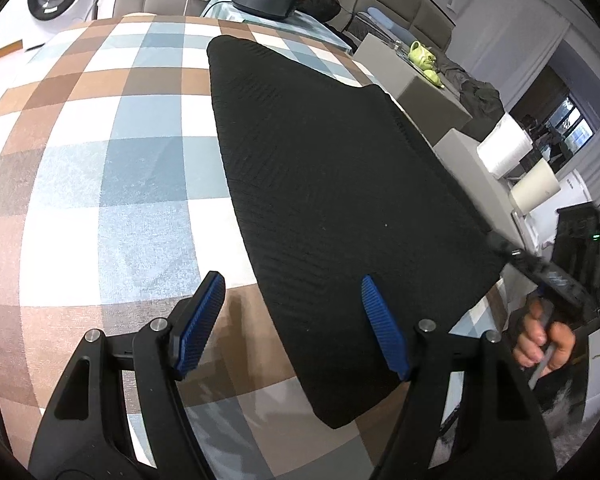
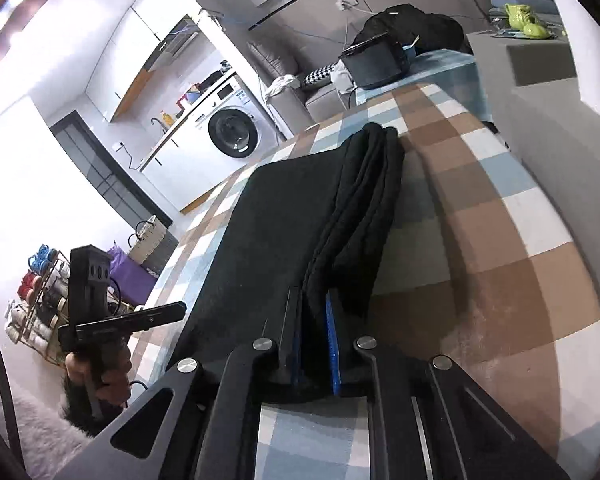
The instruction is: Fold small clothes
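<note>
A black ribbed garment (image 1: 340,184) is seen laid flat on the checked desk (image 1: 112,168), its bunched edge pinched in the right tool (image 2: 314,344). The left tool (image 1: 296,320) is held wide above the near hem. The fold is best carried across evenly, edges aligned.

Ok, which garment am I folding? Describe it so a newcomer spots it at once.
Find the table under the brown, blue and white checked cloth. On it lies one flat black ribbed knit garment, with the right gripper shut on its bunched edge and the open left gripper near it. It is the only dark piece there.
</note>
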Available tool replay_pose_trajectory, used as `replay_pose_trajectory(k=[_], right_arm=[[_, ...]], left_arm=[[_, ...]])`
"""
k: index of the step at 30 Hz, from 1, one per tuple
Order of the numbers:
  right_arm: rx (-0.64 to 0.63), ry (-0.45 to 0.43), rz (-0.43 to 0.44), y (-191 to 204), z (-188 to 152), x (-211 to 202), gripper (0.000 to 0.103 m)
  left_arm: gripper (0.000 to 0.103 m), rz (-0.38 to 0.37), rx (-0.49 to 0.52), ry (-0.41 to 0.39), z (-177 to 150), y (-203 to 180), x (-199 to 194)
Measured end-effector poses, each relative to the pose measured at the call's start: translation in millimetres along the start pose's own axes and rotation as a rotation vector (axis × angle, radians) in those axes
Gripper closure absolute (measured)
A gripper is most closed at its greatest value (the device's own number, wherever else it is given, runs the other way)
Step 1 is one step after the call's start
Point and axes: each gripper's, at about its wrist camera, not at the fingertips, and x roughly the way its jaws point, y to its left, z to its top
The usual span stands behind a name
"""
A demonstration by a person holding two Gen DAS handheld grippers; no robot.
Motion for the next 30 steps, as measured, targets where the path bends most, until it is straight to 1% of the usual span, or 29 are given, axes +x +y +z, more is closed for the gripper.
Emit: replay_pose_trajectory(k=[1, 2, 3, 5, 6, 7, 9, 11, 13, 16, 18, 19, 20, 21, 22, 23, 24, 25, 26, 28, 29, 30], right_arm=[[0.019, 0.016, -0.045, -6.1, -0.6, 3.5, 0.092], [0.058, 0.040, -0.053, -14.7, -1.9, 6.0, 0.092], [0.093, 0.045, -0.031, -20.5, -2.5, 6.8, 0.091], [0.130, 0.008, -0.003, -23.7, -0.9, 2.6, 0.083], [0.128, -0.010, 0.012, -21.6, 1.2, -0.1, 0.070], [0.122, -0.022, 0.020, -17.9, 3.7, -1.0, 0.061], [0.091, -0.039, 0.041, -6.8, 10.4, 0.4, 0.061], [0.052, -0.034, 0.062, 4.5, 15.6, 5.3, 0.061], [0.017, -0.010, 0.069, 14.1, 20.3, 16.2, 0.061], [0.017, 0.061, 0.029, 17.1, 24.0, 43.2, 0.061], [0.051, 0.103, 0.006, 11.9, 24.5, 60.5, 0.063], [0.054, 0.101, 0.006, 11.0, 25.9, 65.1, 0.073], [0.041, 0.101, 0.013, 12.7, 29.5, 68.3, 0.080], [0.026, 0.094, 0.037, 15.9, 30.8, 65.1, 0.090], [0.018, 0.073, 0.093, 20.4, 32.7, 58.8, 0.091], [0.016, 0.046, 0.169, 24.6, 35.1, 49.2, 0.093], [0.003, 0.018, 0.209, 29.2, 38.0, 39.2, 0.094], [-0.014, -0.009, 0.194, 31.0, 40.2, 31.7, 0.094], [-0.028, -0.021, 0.134, 30.7, 40.7, 27.9, 0.094], [-0.036, 0.012, 0.015, 24.9, 37.9, 34.3, 0.094], [-0.034, 0.051, -0.054, 19.2, 34.0, 42.9, 0.094], [-0.022, 0.072, -0.074, 15.3, 31.3, 48.6, 0.094]], left_arm=[[0.035, -0.001, -0.002, 0.001, 0.6, -0.2, 0.4], [0.035, 0.002, 0.000, 0.000, 1.1, -0.4, 0.9], [0.035, 0.007, 0.001, -0.001, 1.8, -0.7, 1.6], [0.035, 0.012, -0.006, 0.001, 2.5, -0.2, 3.2], [0.035, 0.013, -0.012, 0.003, 3.4, 0.5, 4.6], [0.035, 0.019, -0.023, 0.007, 4.2, 1.4, 7.0], [0.035, 0.025, -0.039, 0.011, 5.6, 3.0, 11.0], [0.035, 0.031, -0.056, 0.009, 8.2, 3.7, 13.8], [0.035, 0.035, -0.063, 0.001, 10.4, 3.2, 14.2], [0.035, 0.058, -0.062, -0.017, 13.0, 1.0, 13.6], [0.035, 0.082, -0.069, -0.024, 13.4, 1.5, 13.4], [0.035, 0.090, -0.074, -0.024, 13.5, 2.7, 13.5], [0.035, 0.096, -0.081, -0.024, 13.2, 3.6, 13.7], [0.035, 0.098, -0.087, -0.024, 13.0, 4.2, 14.1], [0.035, 0.099, -0.091, -0.024, 12.4, 4.6, 13.8], [0.035, 0.101, -0.093, -0.023, 12.1, 4.8, 14.1], [0.035, 0.103, -0.093, -0.021, 12.1, 3.8, 15.3], [0.035, 0.104, -0.092, -0.019, 12.2, 3.5, 16.1], [0.035, 0.104, -0.090, -0.018, 12.1, 2.9, 16.9], [0.035, 0.106, -0.077, -0.015, 12.3, -0.6, 19.1], [0.035, 0.110, -0.070, -0.016, 12.3, -2.1, 19.9], [0.035, 0.111, -0.065, -0.016, 12.1, -2.8, 20.3]])
